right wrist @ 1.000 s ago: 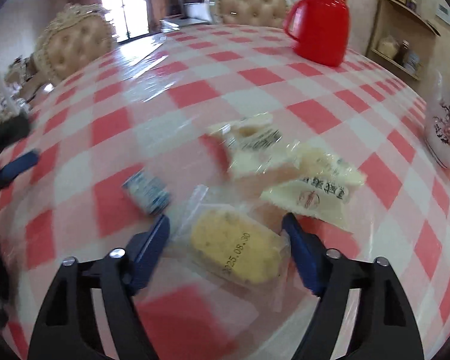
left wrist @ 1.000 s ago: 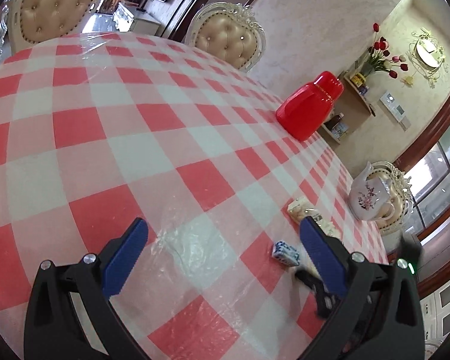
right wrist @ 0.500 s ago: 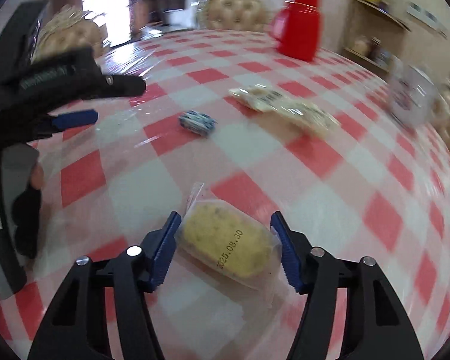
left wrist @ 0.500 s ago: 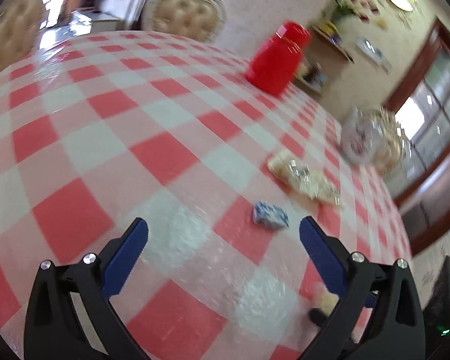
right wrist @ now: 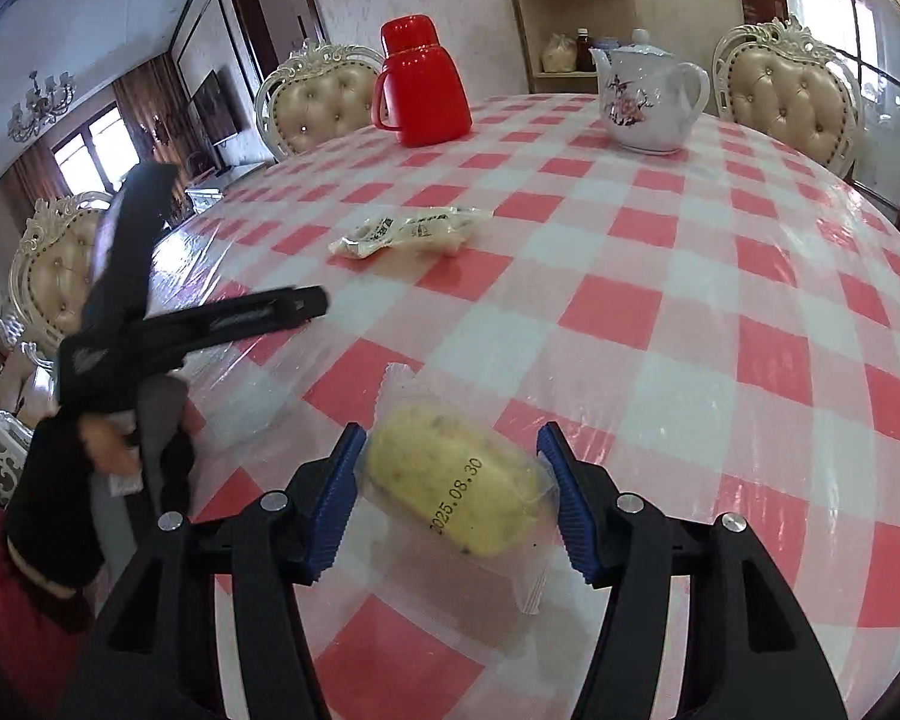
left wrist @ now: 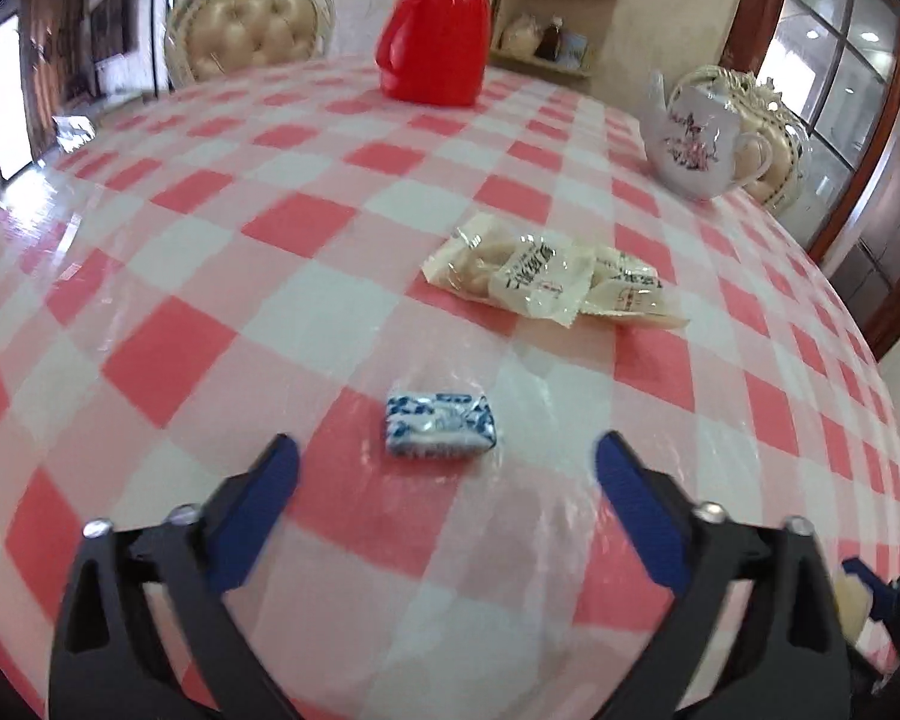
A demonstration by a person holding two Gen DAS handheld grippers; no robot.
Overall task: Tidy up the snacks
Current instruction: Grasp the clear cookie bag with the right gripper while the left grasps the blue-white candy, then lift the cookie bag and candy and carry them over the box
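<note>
Two grips matter: our right gripper (right wrist: 450,474) pinches the yellow cake packet (right wrist: 456,480) above the checked table (right wrist: 660,252). Our left gripper (left wrist: 447,462), jaws closing, should centre on the blue-and-white candy (left wrist: 439,425) lying untouched between them.

left claw (left wrist: 447,456) closing; right claw (right wrist: 450,456) gripping

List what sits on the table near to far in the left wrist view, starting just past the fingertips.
Blue-and-white wrapped candy → pile of pale wrapped snack packets → white floral teapot → red thermos jug.
</note>
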